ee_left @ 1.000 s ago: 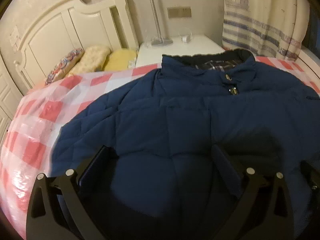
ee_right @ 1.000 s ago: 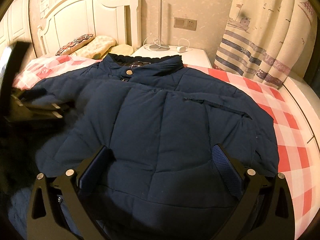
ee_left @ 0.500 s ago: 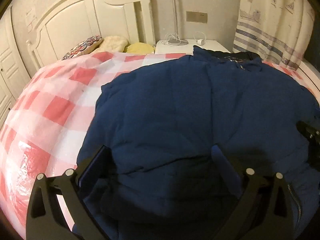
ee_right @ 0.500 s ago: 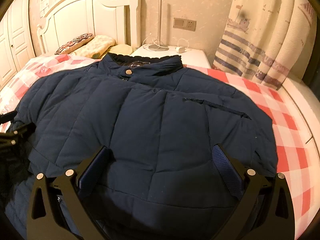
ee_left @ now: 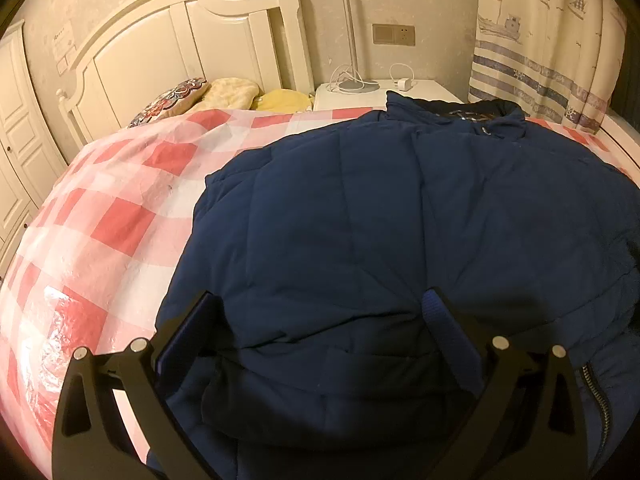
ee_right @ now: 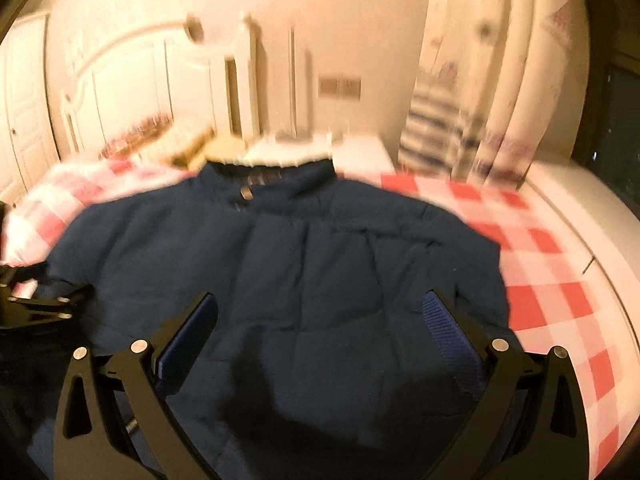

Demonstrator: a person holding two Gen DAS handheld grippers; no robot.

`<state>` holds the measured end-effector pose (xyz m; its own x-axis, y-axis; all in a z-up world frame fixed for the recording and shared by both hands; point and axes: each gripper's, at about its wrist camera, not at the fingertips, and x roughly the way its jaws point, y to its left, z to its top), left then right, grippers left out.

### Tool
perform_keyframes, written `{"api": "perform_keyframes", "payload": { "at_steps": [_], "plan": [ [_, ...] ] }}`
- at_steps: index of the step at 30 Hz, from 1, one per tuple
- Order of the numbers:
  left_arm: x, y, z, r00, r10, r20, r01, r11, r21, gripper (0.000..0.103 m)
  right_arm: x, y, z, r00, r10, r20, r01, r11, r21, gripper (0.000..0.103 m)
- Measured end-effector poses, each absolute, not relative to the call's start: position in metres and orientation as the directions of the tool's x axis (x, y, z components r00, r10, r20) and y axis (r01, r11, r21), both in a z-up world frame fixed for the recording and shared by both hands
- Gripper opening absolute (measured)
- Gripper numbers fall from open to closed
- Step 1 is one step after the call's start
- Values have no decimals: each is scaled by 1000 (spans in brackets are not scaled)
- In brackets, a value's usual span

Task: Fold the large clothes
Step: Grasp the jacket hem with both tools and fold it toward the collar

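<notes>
Left wrist view: left gripper (ee_left: 320, 316) wide open, empty, over navy jacket (ee_left: 400, 220). Right gripper (ee_right: 320, 320) likewise spread, holding nothing; view blurred, probably moving. Pinch hem corners evenly, fold toward collar (ee_left: 472, 114).

The jacket (ee_left: 400, 220) lies spread on the bed cover (ee_left: 100, 220), filling the centre and right of the left wrist frame, its collar (ee_left: 456, 110) toward the top. The cover shows at left and lower left. Behind it, in the upper left, stands the headboard (ee_left: 168, 44), with 3 pillows (ee_left: 228, 94) at its foot. Right of the pillows, top centre, is the nightstand (ee_left: 432, 90), bearing a lamp base (ee_left: 358, 85) and a charger (ee_left: 406, 83). A wall socket (ee_left: 394, 35) sits above it. The curtain (ee_left: 548, 40) hangs at upper right.

In the blurred right wrist frame, the jacket (ee_right: 280, 272) fills the centre, with the cover (ee_right: 540, 264) to its right.
</notes>
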<state>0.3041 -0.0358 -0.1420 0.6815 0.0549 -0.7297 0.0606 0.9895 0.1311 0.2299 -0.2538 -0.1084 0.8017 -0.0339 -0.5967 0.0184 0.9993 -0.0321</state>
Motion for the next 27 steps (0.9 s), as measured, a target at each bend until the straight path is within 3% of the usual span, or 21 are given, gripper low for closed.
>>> {"api": "perform_keyframes", "payload": {
  "at_steps": [4,12,21,24,27],
  "plan": [
    [304,-37,-142,682,49,-729,64,990,127,101,245,-249,-141,680,-41,-732,-45,994,-97,99],
    [305,-37,-141,683,48,-729,65,990,126,101,223,-244,-133,706,-67,-705,-18,993,-112,98],
    [297,-33,-137,678,25,-735,63,994,92,100,215,-253,-129,675,26,-737,-50,999,-11,98],
    [264,-29,-124,670,-100,-736,115,993,-31,101,191,-256,-117,693,68,-718,-86,996,10,98],
    [231,-43,-122,653,-182,-735,211,976,-54,101,172,-260,-119,675,92,-732,-126,992,9,98]
  ]
}}
